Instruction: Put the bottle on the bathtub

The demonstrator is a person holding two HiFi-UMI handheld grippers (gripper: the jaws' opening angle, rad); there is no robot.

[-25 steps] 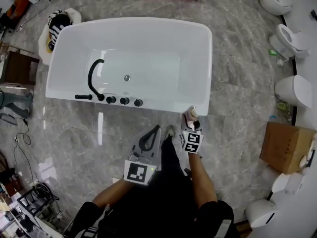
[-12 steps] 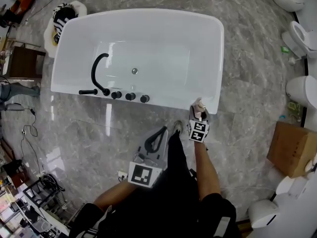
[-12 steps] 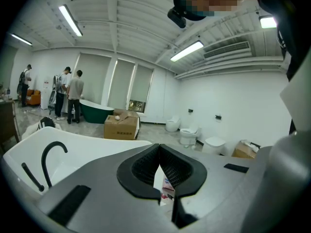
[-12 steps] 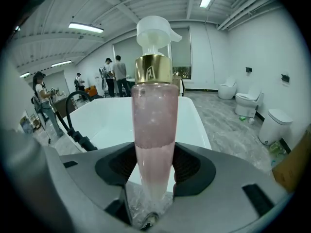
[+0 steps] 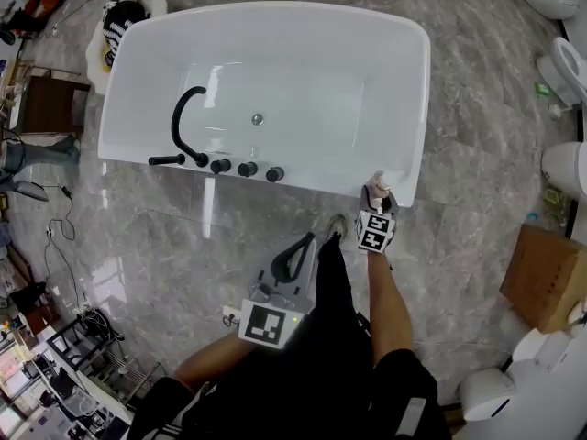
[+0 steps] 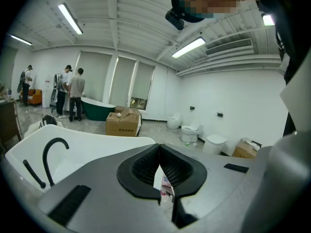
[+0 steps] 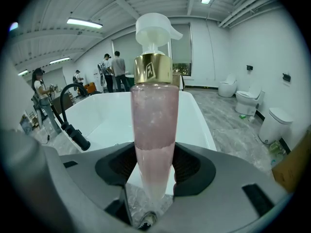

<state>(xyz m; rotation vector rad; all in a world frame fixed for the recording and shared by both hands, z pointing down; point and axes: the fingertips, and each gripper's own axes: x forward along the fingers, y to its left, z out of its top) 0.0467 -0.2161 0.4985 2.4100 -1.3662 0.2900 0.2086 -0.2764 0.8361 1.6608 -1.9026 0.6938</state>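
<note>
A clear pink pump bottle (image 7: 154, 130) with a gold collar and white pump stands upright between the jaws of my right gripper (image 7: 154, 174), which is shut on it. In the head view the bottle (image 5: 380, 192) hangs just over the near right corner of the white bathtub (image 5: 404, 81). My left gripper (image 5: 295, 257) is held lower, over the floor in front of the tub, its jaws closed together with nothing in them (image 6: 159, 171). A black arched faucet (image 5: 186, 122) and black knobs (image 5: 246, 169) sit on the tub's near rim.
Grey marble floor surrounds the tub. White toilets (image 5: 561, 62) line the right wall, with cardboard boxes (image 5: 543, 278) near them. A small white stool with a striped item (image 5: 121, 15) stands by the tub's far left corner. People (image 7: 115, 71) stand in the distance.
My right gripper has carried the bottle forward, from the floor side up to the tub's near right corner. The left gripper has stayed roughly in place.
</note>
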